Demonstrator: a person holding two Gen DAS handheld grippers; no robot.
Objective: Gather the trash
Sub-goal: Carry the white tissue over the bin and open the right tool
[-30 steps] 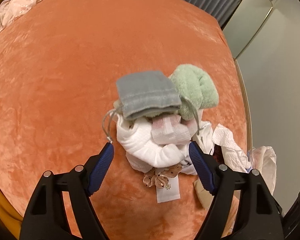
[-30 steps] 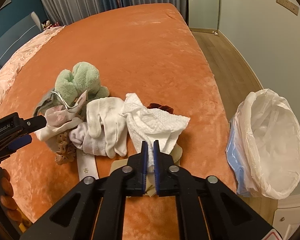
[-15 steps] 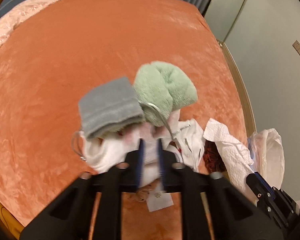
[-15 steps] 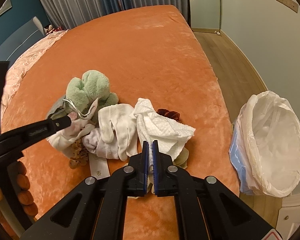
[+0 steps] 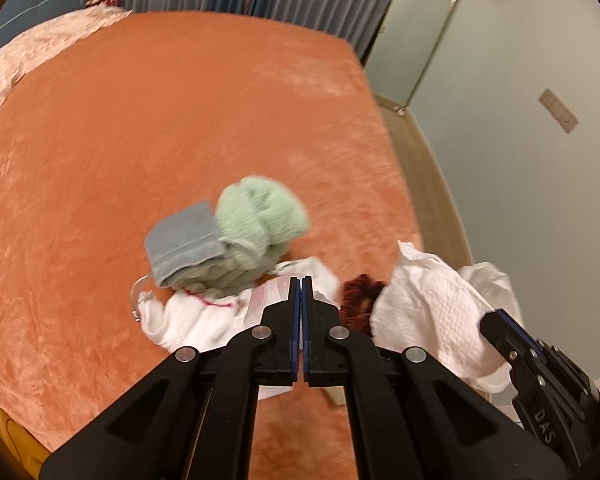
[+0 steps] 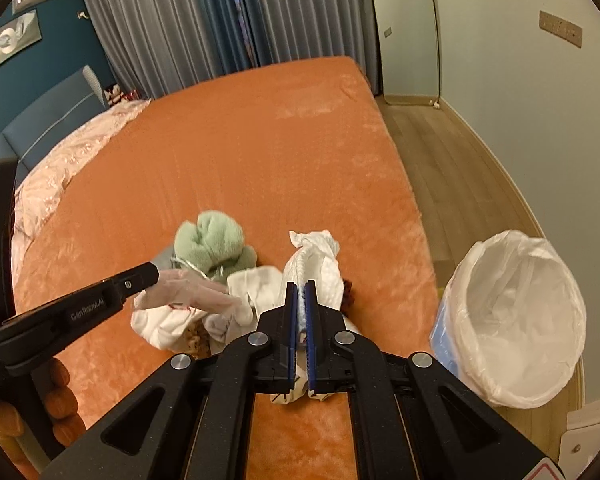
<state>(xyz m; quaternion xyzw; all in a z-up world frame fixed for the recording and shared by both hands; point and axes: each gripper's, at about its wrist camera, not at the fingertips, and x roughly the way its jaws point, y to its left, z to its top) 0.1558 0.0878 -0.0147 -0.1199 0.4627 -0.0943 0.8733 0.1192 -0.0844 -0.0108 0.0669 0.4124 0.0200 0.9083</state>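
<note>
- my left claw point(image 5: 301, 280) is pressed together on a thin, clear plastic wrapper point(image 6: 188, 290); in the right view the wrapper sticks out past the tip, over the pile.
- farthest left in the pile on the orange bedspread point(image 5: 140, 120) lies a folded grey cloth point(image 5: 184, 242), touching a fluffy green towel point(image 5: 260, 216) just to its right.
- in front of those two lie white cloths point(image 5: 184, 316) with a thin red line on them, close under my left claw.
- a thin grey cord point(image 5: 138, 288) loops out at the left edge of the pile.
- right of my left claw sits a dark red scrunchie point(image 5: 358, 294), between the white cloths and the paper towel.
- my right claw point(image 6: 299, 286) is pinching a crumpled white paper towel point(image 6: 314, 258), which bunches up past the tips; its fingers are nearly together with the paper between them.
- in the left view the paper towel point(image 5: 432, 304) hangs from the right claw's tip at the far right, lifted off the bedspread.
- under the right claw some white and patterned scraps point(image 6: 296, 394) lie on the bedspread; i cannot tell what they are.
- farthest right, a bin lined with a white bag point(image 6: 520, 312) stands on the wooden floor point(image 6: 460, 184) just beside the bed's edge, its mouth wide and facing up.
</note>
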